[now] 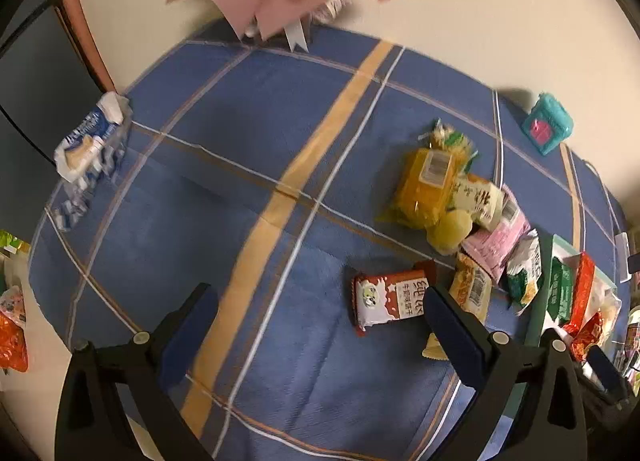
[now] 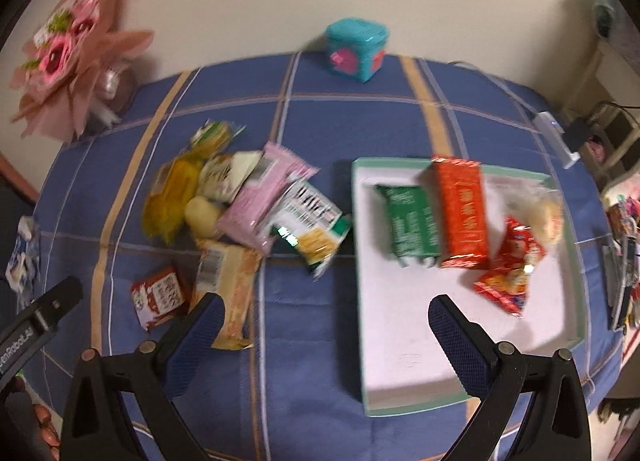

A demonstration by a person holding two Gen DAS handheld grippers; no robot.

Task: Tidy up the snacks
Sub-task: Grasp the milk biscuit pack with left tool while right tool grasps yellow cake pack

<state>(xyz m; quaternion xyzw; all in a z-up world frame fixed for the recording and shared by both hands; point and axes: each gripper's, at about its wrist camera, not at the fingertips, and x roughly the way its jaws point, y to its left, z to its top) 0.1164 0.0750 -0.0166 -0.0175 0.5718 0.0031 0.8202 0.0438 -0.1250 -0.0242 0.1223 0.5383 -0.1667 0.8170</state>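
- At my far left, a blue-white packet (image 1: 90, 145) lies alone at the cloth's edge, well apart from both tongs and from the rest of the snacks.
- My left gripper (image 1: 316, 325) hangs over the blue checked cloth (image 1: 240, 149), its jaws spread wide and holding nothing.
- The brown packet (image 1: 394, 297) lies just ahead of its right finger (image 1: 452, 325), which hides the packet's right end; I can't tell whether they touch.
- Beyond it, ahead and right of the left tongs, sits the loose pile (image 2: 240, 197): yellow, pink, green-white and beige packets overlapping one another.
- My right gripper (image 2: 324, 325) is likewise released and empty, hovering between the pile on its left and the tray (image 2: 404, 373) on its right.
- The tray, ahead and right of the right tongs, holds a green packet (image 2: 408, 225), an orange one (image 2: 460, 213), a red one (image 2: 512, 277) and a pale bag (image 2: 536, 205).
- My read: sorting is partway through, between picks, with most packets not yet in the tray.
- Next, I judge, the left tongs should shift right, centre on the brown packet and close across its narrow side.
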